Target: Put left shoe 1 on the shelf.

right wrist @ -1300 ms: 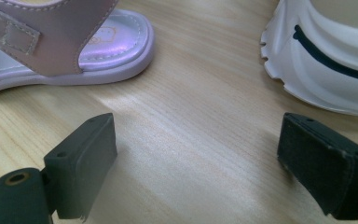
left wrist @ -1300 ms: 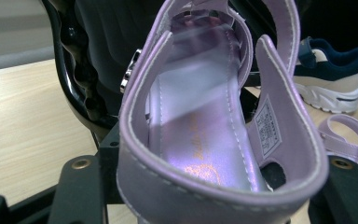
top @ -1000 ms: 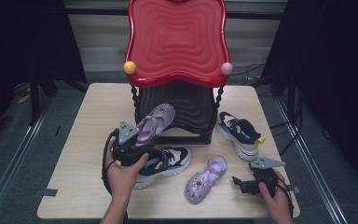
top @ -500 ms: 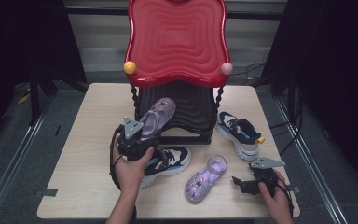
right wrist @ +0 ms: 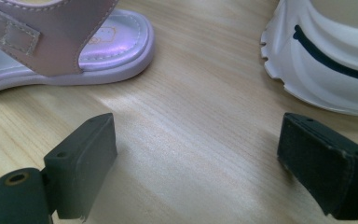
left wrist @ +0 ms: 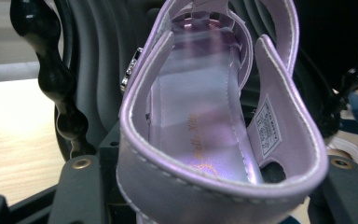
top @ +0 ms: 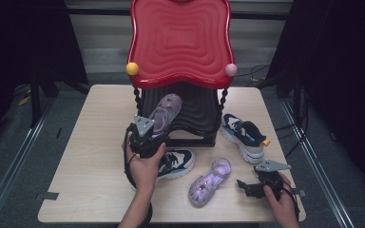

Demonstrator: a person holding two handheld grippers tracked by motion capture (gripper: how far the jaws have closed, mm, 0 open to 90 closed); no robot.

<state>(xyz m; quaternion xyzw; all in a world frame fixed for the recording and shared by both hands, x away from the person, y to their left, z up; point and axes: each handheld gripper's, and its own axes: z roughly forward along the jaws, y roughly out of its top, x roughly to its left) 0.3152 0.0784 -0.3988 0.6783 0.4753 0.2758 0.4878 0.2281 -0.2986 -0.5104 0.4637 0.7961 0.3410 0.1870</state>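
sandal (top: 164, 111) sits clamped by its heel in the left gripper (top: 147, 135), toe up on the black rack (top: 197, 111), and could slide off if let go early, while the right gripper (top: 247, 186) rests open, well right of the rack.

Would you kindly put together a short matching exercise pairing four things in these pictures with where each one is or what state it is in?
Things:
1. purple sandal in the left gripper
2. second purple sandal
3. right gripper
4. sneaker with the yellow heel tab

Places or states:
A. flat on the table's right side, beside the rack
B. jaws open, nothing between them
C. held at the heel, toe on the black rack
D. flat on the table, between the two hands

Pairs: 1-C, 2-D, 3-B, 4-A
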